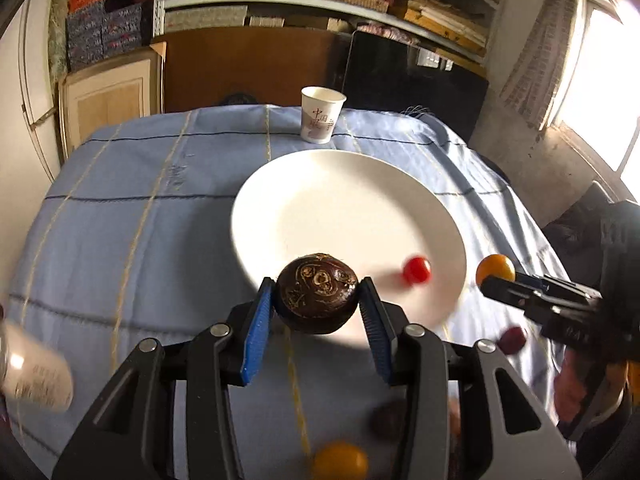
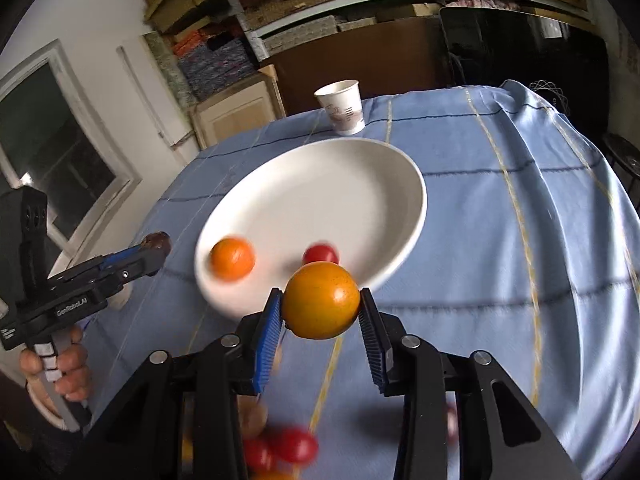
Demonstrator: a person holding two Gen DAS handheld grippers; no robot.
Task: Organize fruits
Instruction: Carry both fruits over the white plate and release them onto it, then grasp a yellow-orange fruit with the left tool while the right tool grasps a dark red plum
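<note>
Fruits split three ways: some loose on the blue tablecloth [image 2: 500,240] under the grippers, two in the jaws, two on the white plate [image 1: 320,184]. Nearest, blurred red ones [image 2: 288,446] and a yellow one [image 1: 340,460] lie on the cloth below the fingers. Left gripper [image 1: 318,300] is clamped on a dark brown round fruit [image 1: 318,292], pads at its widest girth. Right gripper [image 2: 322,304] grips an orange fruit [image 2: 322,300] the same way, across the middle. Both look light, smooth, firm-skinned; round shape likely rolls and slips, so equator hold with modest squeeze seems right. Small red ones probably soft, bruise easily. On the plate: a small orange fruit [image 2: 233,258] and a red one [image 2: 320,255] near the front rim; most of the dish is free for drop-off. Shallow rim, so release low. Paper cup [image 1: 322,114] stands behind the plate near the table's far edge, well apart from the approach path.
</note>
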